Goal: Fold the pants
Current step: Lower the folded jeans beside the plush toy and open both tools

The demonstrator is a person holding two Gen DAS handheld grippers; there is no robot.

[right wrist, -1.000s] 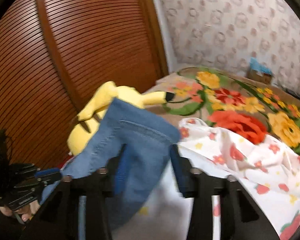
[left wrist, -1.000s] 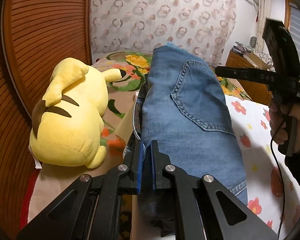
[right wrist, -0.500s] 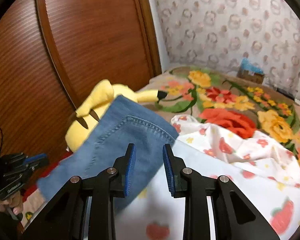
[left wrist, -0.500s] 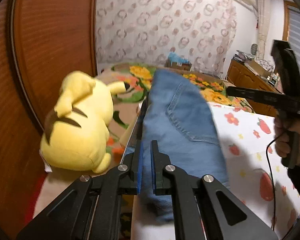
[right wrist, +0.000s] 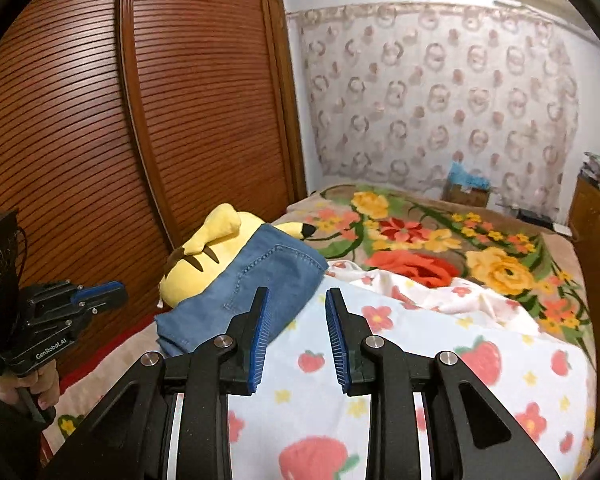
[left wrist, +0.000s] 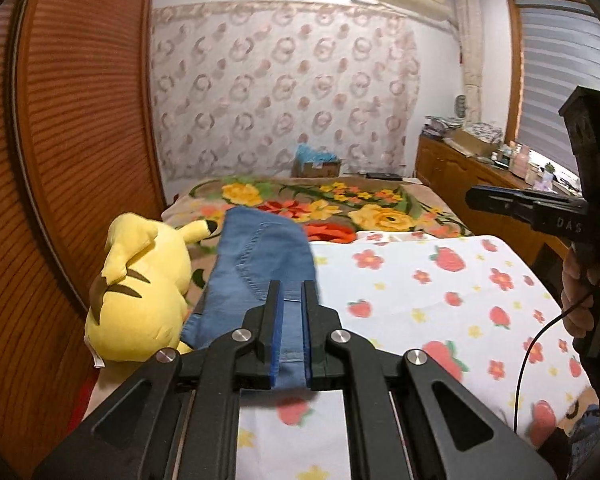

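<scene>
The blue jeans [left wrist: 256, 264] lie folded into a thick bundle on the bed. They sit right beside the yellow plush toy [left wrist: 140, 288], and their long side touches it. One back pocket with light stitching faces up. From the right wrist camera, the jeans [right wrist: 252, 280] cover part of the toy [right wrist: 204, 252], and only its head, ear and striped back show.

The left gripper [left wrist: 291, 292] is above the near end of the jeans. Its two blue pads [left wrist: 275, 344] have a small gap between them, and blue cloth shows in that gap. I cannot tell if the pads pinch the cloth or only hang over it.

The right gripper [right wrist: 294, 300] has its fingers spread wide and holds nothing. It is on the side of the jeans away from the toy, over the white sheet [right wrist: 400, 344] with red strawberries and flowers. The jeans rest on the edge of this sheet.

Past the toy and the jeans, the flower blanket [right wrist: 440, 248] covers the far part of the bed. A brown wooden closet door [right wrist: 120, 120] with thin slats stands behind the toy. A curtain [left wrist: 284, 92] with ring shapes hangs on the far wall.
</scene>
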